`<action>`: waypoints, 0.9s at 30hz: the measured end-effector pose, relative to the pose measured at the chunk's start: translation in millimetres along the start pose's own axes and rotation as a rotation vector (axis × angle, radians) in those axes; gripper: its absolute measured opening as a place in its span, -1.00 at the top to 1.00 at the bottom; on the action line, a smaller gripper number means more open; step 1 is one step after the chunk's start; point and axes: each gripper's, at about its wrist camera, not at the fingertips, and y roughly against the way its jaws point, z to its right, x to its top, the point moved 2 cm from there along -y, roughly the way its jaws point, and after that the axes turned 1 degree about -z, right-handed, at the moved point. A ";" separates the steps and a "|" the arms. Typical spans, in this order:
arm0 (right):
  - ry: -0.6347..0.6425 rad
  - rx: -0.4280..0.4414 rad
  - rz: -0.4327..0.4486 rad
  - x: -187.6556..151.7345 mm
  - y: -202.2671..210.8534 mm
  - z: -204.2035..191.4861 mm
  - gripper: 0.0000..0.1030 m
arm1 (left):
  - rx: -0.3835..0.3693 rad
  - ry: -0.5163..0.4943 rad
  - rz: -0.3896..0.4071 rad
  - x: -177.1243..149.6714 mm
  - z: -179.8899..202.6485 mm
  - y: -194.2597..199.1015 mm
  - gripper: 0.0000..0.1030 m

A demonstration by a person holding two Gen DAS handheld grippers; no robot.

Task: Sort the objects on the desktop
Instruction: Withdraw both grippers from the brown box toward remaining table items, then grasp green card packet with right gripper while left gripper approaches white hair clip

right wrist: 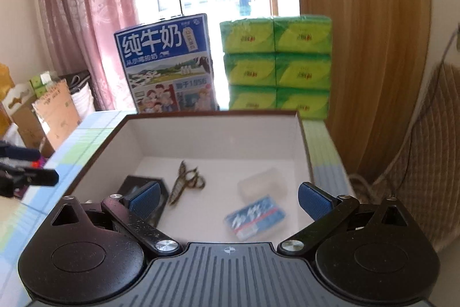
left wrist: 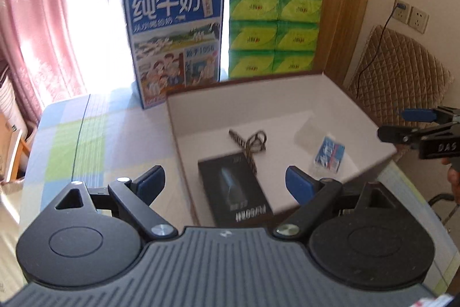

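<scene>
The shallow white-lined cardboard box with a brown rim fills the middle of both views, and 4 things lie on its floor. A flat black rectangular carton with pale lettering sits low and centre in my left view, near the box's front wall. Touching its far edge is a striped brown-and-cream cord tied in a loop. A small blue-and-white printed packet lies lower centre in my right view, and just beyond it rests a clear plastic case, blurred.

My left gripper hovers over the front of the box with its 2 blue-padded fingers spread wide and nothing between them. My right gripper hangs over the same box, its fingers equally wide apart and empty; it also shows at the right edge of my left view.

The box rests on a table covered in a pastel blue, green and lilac checked cloth. Behind it, in the upper centre, stands a blue milk carton box with a cartoon picture, and beside that a stack of 6 green tissue packs. Pink curtains hang at upper left, and a quilted brown chair back is at the right.
</scene>
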 end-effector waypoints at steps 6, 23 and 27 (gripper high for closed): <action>-0.051 0.028 -0.072 -42.5 21.0 -10.2 -0.93 | 0.017 0.026 -0.056 -45.1 5.0 15.0 -0.72; -0.534 0.045 -0.260 -124.3 4.8 55.7 -0.12 | 0.039 0.073 -0.162 -94.8 3.5 13.0 -0.71; -0.623 0.050 -0.285 -130.9 -1.6 63.6 -0.02 | 0.034 0.067 -0.173 -97.1 5.0 7.4 -0.71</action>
